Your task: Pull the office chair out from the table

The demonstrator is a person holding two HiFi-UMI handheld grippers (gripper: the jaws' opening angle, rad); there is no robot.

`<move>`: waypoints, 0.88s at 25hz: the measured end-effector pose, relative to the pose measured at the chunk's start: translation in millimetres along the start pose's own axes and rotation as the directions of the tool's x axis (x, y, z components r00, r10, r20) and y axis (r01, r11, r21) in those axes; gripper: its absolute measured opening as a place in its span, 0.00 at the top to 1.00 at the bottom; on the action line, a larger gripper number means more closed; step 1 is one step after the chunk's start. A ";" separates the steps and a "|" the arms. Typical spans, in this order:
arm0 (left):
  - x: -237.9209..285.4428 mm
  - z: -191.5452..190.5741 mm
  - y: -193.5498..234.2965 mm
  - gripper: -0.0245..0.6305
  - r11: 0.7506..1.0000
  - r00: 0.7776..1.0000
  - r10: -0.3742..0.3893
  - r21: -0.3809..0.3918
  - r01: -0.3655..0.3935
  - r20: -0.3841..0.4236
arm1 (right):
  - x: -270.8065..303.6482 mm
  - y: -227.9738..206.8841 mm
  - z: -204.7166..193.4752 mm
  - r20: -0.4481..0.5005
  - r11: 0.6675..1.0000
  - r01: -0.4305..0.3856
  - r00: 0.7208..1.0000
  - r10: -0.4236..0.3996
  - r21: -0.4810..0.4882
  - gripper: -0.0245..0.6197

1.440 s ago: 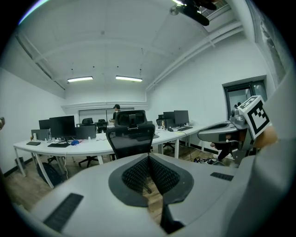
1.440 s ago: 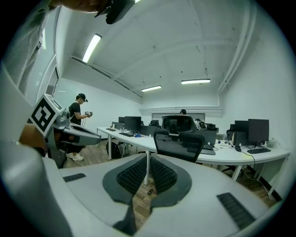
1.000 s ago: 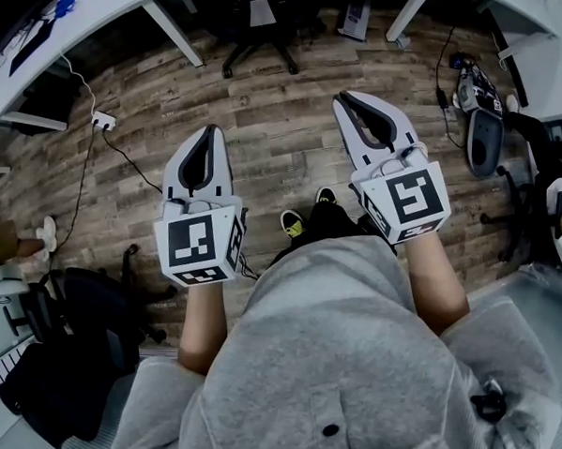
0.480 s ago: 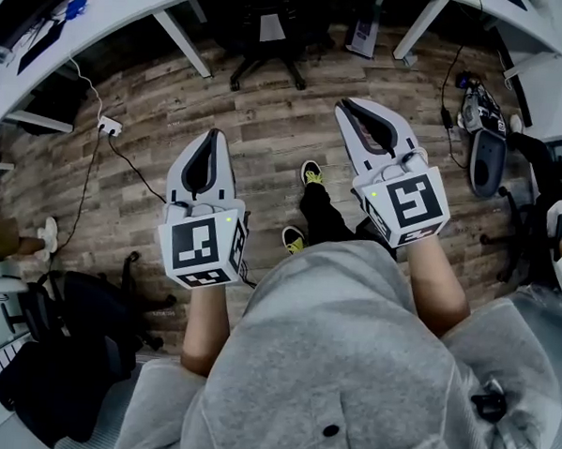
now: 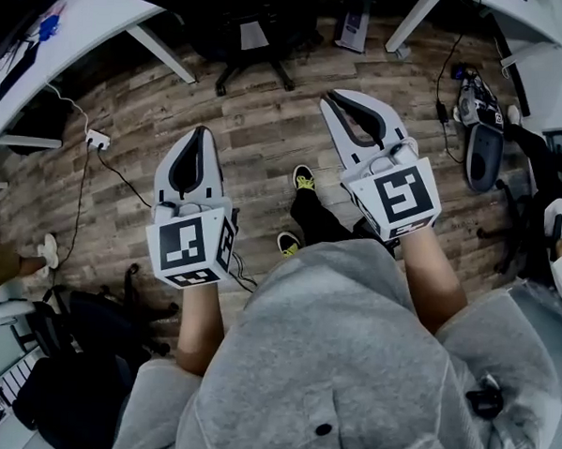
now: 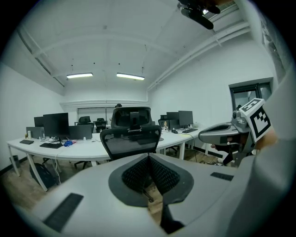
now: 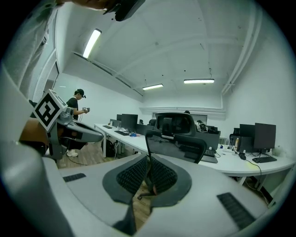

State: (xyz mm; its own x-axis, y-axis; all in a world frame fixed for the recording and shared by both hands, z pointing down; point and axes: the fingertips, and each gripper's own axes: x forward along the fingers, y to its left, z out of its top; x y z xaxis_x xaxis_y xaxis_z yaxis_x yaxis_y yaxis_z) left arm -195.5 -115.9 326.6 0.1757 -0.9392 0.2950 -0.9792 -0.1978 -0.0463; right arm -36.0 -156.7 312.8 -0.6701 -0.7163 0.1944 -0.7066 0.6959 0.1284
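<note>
Along the far left ran the table (image 5: 80, 16), with the chair (image 5: 242, 31) at the far middle close against it, not yet pulled out. Nearer, the left gripper (image 5: 200, 132) was shut tight on nothing and aimed at the chair's backrest. Between the grippers a shoe (image 5: 304, 180) had stepped forward within the last second, and more of the chair had come into the head view, so the person had closed in on it. To the right, the right gripper (image 5: 331, 98) was likewise fully shut and empty. Neither touched the chair; this looked like the approach, and the jaws would have to open before any grip on the backrest.
</note>
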 end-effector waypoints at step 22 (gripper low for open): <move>114.0 44.4 18.3 0.94 0.997 0.998 0.048 0.058 -0.046 -0.038 | 80.4 -110.3 10.5 0.038 0.999 0.002 0.999 -0.003 0.034 0.90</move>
State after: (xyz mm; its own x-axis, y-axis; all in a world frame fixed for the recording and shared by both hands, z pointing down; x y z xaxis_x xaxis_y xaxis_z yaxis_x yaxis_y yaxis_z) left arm -188.8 -239.0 317.0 0.1242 -0.9363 0.3284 -0.9786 -0.1704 -0.1155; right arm -14.3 -291.6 304.0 -0.6759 -0.7201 0.1566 -0.7154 0.6922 0.0952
